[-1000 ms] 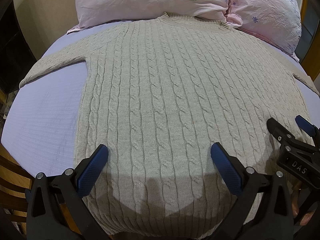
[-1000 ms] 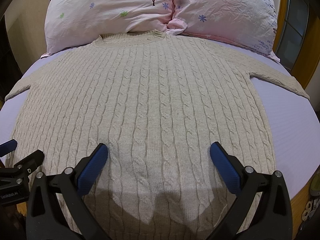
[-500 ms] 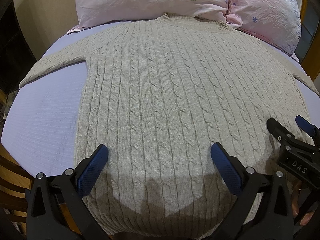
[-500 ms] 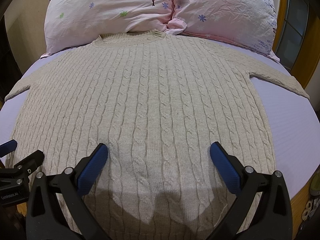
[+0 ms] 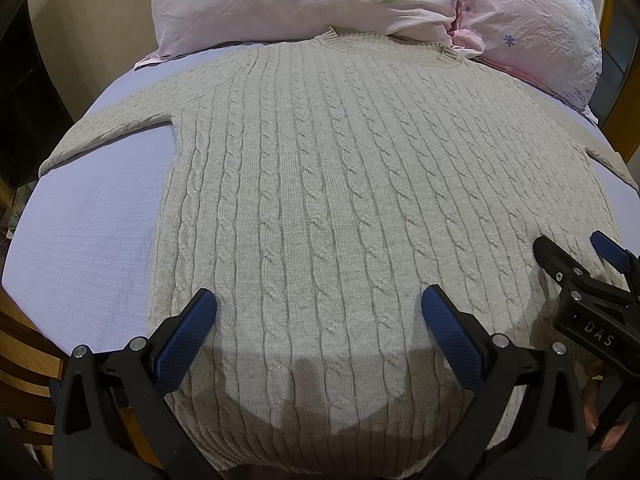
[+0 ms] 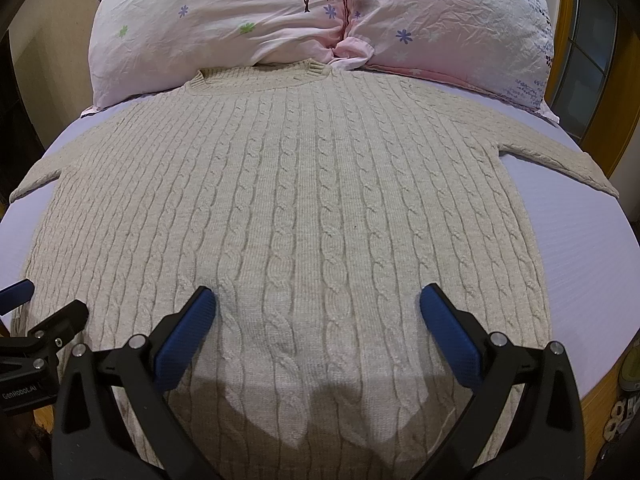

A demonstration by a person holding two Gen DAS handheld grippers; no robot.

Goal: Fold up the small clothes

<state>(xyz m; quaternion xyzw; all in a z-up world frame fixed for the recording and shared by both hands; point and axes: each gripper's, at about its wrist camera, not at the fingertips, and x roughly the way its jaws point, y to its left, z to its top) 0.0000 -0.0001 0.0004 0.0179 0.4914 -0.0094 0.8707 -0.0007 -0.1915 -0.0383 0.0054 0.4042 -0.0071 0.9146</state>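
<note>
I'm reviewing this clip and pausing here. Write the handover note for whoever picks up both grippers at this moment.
Left gripper: open, holding nothing, poised over the sweater's lower left part.
Right gripper: open, holding nothing, poised over the lower middle, beside the left one.
Sweater: beige cable knit, spread flat on the lilac bed sheet, collar against the pink pillows, both sleeves out to the sides, hem nearest you.
Done: garment laid out flat. No fold made.
Left: all folding, probably sleeves in first, then the body.
</note>
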